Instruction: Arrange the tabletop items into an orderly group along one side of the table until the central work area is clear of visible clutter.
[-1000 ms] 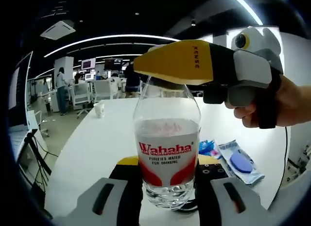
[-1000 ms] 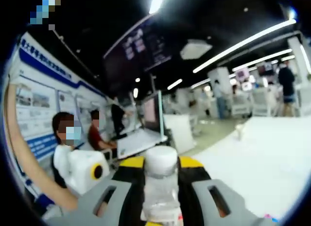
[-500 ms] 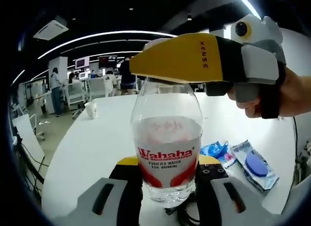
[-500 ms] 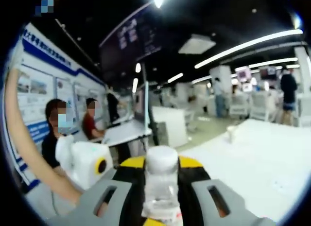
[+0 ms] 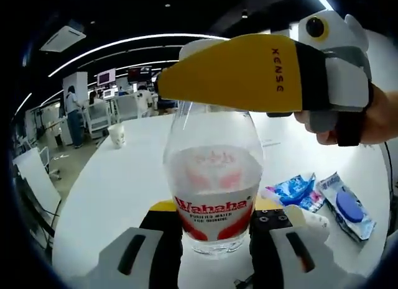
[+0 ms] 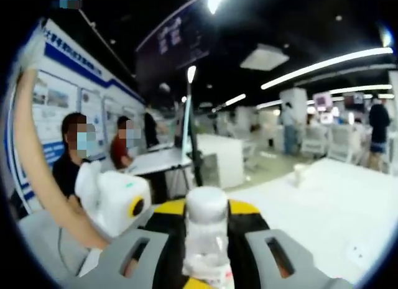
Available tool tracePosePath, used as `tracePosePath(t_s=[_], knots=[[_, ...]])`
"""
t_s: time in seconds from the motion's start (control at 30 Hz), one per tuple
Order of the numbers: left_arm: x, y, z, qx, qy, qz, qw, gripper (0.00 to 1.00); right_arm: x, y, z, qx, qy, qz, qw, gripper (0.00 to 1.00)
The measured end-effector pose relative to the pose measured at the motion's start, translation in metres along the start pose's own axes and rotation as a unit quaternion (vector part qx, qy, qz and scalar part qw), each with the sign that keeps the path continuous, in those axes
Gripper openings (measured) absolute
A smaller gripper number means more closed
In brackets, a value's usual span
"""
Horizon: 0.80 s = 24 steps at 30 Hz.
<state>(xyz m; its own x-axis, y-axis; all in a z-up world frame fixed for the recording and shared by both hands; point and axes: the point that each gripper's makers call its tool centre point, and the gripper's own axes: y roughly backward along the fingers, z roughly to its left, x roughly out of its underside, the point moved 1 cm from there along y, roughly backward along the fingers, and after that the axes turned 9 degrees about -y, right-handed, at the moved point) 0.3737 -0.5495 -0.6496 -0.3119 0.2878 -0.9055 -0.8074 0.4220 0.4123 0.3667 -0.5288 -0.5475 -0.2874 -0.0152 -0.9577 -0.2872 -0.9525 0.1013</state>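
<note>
Bottle [image 5: 213,189] stood upright, long axis vertical, body clamped low between left gripper [image 5: 214,239] fingers; right gripper [image 6: 207,252] fingers closed on its cap [image 6: 207,205] above, both over the surface [image 5: 118,189].

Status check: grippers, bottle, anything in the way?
Left gripper shut on water bottle base. Right gripper shut on its cap. Blue packets lie beside it.

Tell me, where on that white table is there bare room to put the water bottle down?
The widest bare stretch of the table lies between the water bottle and the paper cup. It is crowded on the other side, where the blue packets lie close together near the edge.
</note>
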Motion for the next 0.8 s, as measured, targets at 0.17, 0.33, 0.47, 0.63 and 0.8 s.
tracePosePath(t_s=[0.17,0.33,0.47,0.63,0.8], knots=[[0.009,-0.002,0.000,-0.033,0.019,0.012,0.9992,0.39,0.010,-0.003,-0.005,-0.031,-0.007,0.003,0.9995,0.20],[0.027,-0.004,0.000,-0.081,0.053,0.028,0.9950,0.39,0.023,-0.007,-0.006,-0.063,-0.015,0.014,0.9978,0.20],[0.035,-0.006,-0.003,-0.086,0.061,0.025,0.9941,0.39,0.032,-0.008,-0.002,-0.078,0.002,0.031,0.9964,0.20],[0.040,-0.008,-0.002,-0.093,0.052,0.031,0.9939,0.39,0.038,-0.006,-0.002,-0.086,0.006,0.033,0.9958,0.20],[0.039,-0.008,0.000,-0.102,0.060,0.017,0.9929,0.39,0.037,-0.008,0.003,-0.098,0.019,0.029,0.9946,0.20]])
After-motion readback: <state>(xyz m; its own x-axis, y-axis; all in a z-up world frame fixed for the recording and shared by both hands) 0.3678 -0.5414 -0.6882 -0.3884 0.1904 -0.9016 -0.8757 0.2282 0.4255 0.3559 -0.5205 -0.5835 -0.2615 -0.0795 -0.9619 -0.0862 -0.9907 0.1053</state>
